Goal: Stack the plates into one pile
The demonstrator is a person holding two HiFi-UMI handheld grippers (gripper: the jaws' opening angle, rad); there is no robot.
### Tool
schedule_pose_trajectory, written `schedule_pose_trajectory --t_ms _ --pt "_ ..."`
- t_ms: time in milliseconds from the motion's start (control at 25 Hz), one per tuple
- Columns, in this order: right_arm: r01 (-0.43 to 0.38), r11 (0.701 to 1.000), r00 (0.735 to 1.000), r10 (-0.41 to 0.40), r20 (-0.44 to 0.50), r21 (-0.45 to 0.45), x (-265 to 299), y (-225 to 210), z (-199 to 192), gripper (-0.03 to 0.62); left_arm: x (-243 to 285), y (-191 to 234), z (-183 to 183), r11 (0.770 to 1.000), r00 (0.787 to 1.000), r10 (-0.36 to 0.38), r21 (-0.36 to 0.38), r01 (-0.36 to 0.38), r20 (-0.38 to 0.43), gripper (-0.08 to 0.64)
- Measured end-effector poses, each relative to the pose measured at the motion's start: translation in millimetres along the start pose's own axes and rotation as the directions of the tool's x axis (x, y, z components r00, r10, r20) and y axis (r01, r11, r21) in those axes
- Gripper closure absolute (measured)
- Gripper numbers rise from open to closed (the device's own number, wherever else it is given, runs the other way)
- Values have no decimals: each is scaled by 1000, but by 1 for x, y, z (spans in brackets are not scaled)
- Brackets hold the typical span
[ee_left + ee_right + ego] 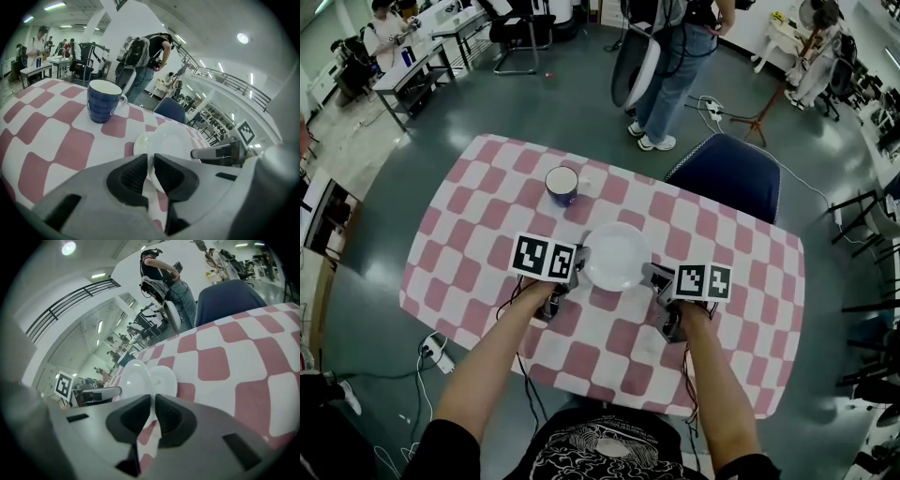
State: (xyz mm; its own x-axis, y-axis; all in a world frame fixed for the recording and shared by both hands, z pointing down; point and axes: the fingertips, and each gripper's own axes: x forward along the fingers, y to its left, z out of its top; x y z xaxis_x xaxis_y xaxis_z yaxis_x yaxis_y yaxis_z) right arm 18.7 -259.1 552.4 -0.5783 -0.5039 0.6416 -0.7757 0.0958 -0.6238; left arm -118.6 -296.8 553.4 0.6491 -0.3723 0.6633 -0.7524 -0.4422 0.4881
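A white plate [617, 255] hangs over the middle of the checked table [478, 253], gripped by its rim from both sides. My left gripper [578, 267] is shut on its left rim and my right gripper [654, 277] is shut on its right rim. In the left gripper view the held plate [172, 139] runs up from between the dark pads [129, 176], and a smaller white plate [140, 144] lies on the table just beyond it. The right gripper view shows the held plate [132, 378] tilted on edge, with the second plate [165, 379] flat on the cloth behind it.
A blue mug [562, 185] stands on the table beyond the plates, to the left. A blue chair [727, 173] is pushed against the far edge. A person [680, 56] stands past the table. Cables and a power strip [433, 352] lie on the floor at the left.
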Motion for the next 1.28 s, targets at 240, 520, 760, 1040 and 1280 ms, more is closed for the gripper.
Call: schedule_pose_trajectory --t_ms 240,520,760,1040,1280 --pt "7 1000 1000 -7 -12 13 12 -19 6 551 20 7 2 999 1000 23 -32 -23 -16 506" --pt "19 999 1000 -20 1 28 23 -27 10 548 31 15 0 998 999 40 -52 -41 -24 499" --pt "55 998 998 -55 -7 7 28 -33 9 537 38 18 -3 998 998 45 -45 -47 -38 491" --pt "79 996 997 -79 7 -46 28 -32 11 514 38 20 -5 998 998 48 -39 -50 -44 489" --pt "110 990 994 -108 26 -90 24 -33 15 453 34 20 -1 997 998 64 -32 -65 -21 451"
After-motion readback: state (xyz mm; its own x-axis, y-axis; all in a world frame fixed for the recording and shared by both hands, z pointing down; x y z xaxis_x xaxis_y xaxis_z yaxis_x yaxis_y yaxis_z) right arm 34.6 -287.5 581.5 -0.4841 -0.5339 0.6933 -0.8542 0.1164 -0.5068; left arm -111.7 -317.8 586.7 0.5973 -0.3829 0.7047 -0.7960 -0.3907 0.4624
